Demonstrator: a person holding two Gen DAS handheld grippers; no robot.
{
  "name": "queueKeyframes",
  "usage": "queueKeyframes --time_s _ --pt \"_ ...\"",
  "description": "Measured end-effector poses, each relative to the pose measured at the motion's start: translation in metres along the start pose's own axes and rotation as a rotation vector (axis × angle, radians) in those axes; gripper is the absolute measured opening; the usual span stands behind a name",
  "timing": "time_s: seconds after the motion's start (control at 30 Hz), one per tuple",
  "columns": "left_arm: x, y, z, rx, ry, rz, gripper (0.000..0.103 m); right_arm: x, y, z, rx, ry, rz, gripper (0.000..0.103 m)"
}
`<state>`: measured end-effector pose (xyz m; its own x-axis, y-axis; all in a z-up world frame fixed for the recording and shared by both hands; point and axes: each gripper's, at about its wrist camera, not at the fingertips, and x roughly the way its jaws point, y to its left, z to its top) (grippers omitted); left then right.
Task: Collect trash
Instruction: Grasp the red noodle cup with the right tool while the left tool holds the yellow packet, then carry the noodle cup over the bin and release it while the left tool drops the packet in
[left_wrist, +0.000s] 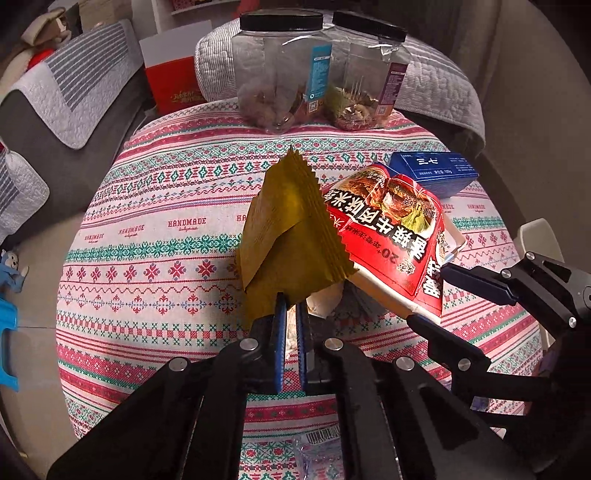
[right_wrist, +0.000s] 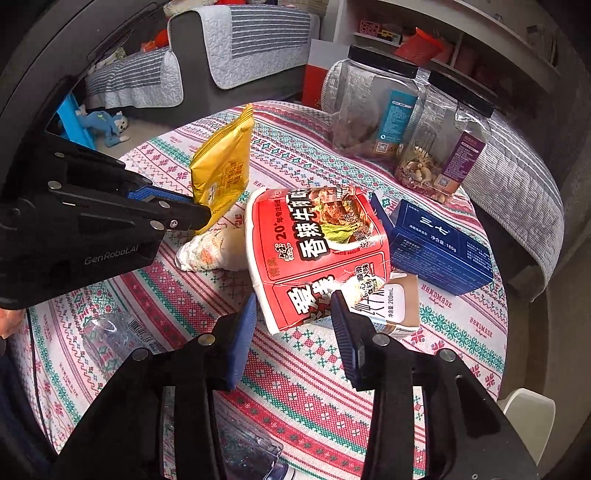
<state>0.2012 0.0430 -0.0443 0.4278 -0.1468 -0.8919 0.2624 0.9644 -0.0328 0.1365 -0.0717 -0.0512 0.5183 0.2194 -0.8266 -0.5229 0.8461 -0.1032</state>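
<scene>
My left gripper (left_wrist: 291, 306) is shut on a yellow snack wrapper (left_wrist: 288, 236) and holds it upright above the table; it also shows in the right wrist view (right_wrist: 221, 166). My right gripper (right_wrist: 293, 310) is shut on a crushed red noodle cup (right_wrist: 317, 251), lifted and tilted; the cup also shows in the left wrist view (left_wrist: 399, 236). A crumpled white wrapper (right_wrist: 210, 247) lies on the patterned tablecloth (right_wrist: 295, 369) under them. A small 200 mL carton (right_wrist: 399, 306) lies behind the cup.
A blue box (right_wrist: 443, 247) lies to the right. Two clear jars with black lids (right_wrist: 373, 103) (right_wrist: 450, 136) stand at the back. Crushed clear plastic bottles (right_wrist: 110, 336) lie at the near table edge. Sofas surround the table.
</scene>
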Motion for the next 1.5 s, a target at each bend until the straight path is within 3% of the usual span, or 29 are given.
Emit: queueKeyframes --time_s 0.17,0.5,1.03,1.5 --pt "-0.005 0.008 -0.001 -0.053 -0.015 -0.018 0.002 -0.008 -0.012 0.003 0.056 -0.017 0.009 0.006" --pt "-0.022 0.018 0.003 -0.108 -0.063 -0.044 0.002 -0.029 -0.037 0.007 0.164 -0.07 0.072 0.004" --pt "-0.046 -0.004 0.004 -0.141 -0.119 -0.182 0.002 -0.074 -0.076 0.0 0.366 -0.164 0.202 0.004" --pt "-0.079 -0.051 -0.008 -0.085 -0.181 -0.244 0.002 -0.131 -0.128 -0.039 0.488 -0.248 0.169 0.004"
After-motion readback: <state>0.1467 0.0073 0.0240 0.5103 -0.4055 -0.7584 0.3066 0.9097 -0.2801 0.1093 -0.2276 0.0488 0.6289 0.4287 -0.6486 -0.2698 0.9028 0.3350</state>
